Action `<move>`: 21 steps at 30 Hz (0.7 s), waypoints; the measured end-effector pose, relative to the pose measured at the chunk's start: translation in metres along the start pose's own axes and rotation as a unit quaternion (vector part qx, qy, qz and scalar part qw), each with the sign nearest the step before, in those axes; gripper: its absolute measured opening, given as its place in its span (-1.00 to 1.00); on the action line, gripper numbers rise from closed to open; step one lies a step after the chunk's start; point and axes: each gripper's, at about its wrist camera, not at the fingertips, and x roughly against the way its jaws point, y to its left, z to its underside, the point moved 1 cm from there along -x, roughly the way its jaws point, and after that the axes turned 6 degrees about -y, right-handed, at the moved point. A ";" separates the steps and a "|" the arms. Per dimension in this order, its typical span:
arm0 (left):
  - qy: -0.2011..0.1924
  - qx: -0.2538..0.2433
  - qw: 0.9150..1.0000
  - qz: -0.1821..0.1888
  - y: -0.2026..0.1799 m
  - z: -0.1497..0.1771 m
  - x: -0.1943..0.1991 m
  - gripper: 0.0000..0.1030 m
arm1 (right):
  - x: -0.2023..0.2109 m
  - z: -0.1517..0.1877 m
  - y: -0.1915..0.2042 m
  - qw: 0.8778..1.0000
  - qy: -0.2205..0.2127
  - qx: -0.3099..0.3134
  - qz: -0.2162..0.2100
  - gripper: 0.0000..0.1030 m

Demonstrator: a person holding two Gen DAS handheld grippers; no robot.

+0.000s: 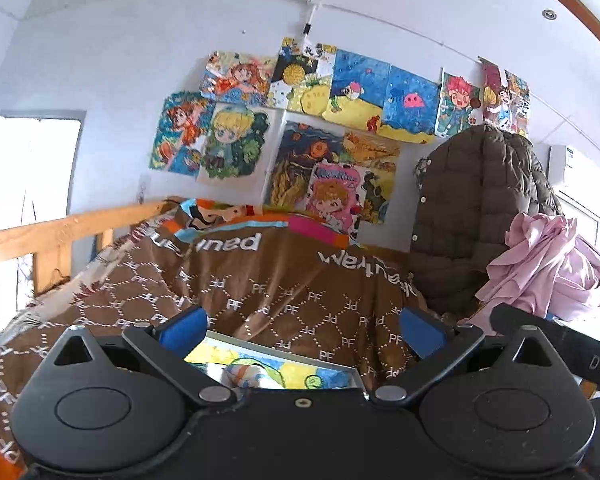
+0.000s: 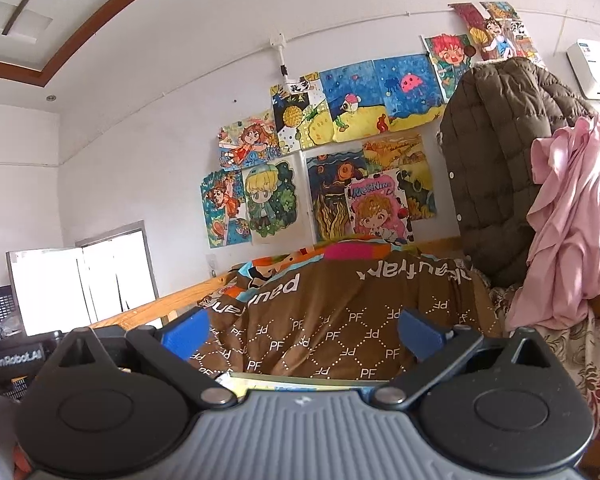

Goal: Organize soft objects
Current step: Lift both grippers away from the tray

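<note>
A brown quilt (image 1: 260,280) with a white PF pattern and an orange and pink band lies heaped on the bed; it also fills the middle of the right wrist view (image 2: 340,320). My left gripper (image 1: 302,330) hangs over its near edge, jaws wide open with nothing between the blue pads (image 1: 182,330). My right gripper (image 2: 300,334) is likewise open and empty, level with the quilt. A dark quilted jacket (image 1: 476,208) hangs at the right, with pink cloth (image 1: 548,264) bunched beside it. Both show again as the jacket (image 2: 496,168) and pink cloth (image 2: 568,216).
A wooden bed rail (image 1: 40,240) runs along the left. Colourful drawings (image 1: 300,120) cover the white wall behind. A framed picture (image 1: 276,368) lies just under the left gripper. A floral sheet (image 2: 588,360) shows at the right, an air conditioner (image 2: 596,68) above. The other gripper's body (image 2: 12,356) is at the left.
</note>
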 end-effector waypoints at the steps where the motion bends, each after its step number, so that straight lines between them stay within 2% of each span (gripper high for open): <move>1: -0.003 0.002 1.000 -0.002 0.001 0.001 0.008 0.98 | 0.004 0.000 0.001 1.000 0.001 -0.001 0.000 0.99; 11: 0.009 -0.020 1.000 -0.004 0.010 0.010 0.055 0.98 | 0.038 0.022 0.009 0.999 0.036 0.023 0.018 0.99; 16: 0.021 -0.034 0.999 0.013 0.012 0.017 0.074 0.98 | 0.054 0.034 0.014 0.998 0.053 0.026 0.021 0.99; 21: 0.017 -0.021 0.999 0.020 0.016 0.030 0.095 0.99 | 0.077 0.053 0.022 0.997 0.068 0.035 0.022 0.99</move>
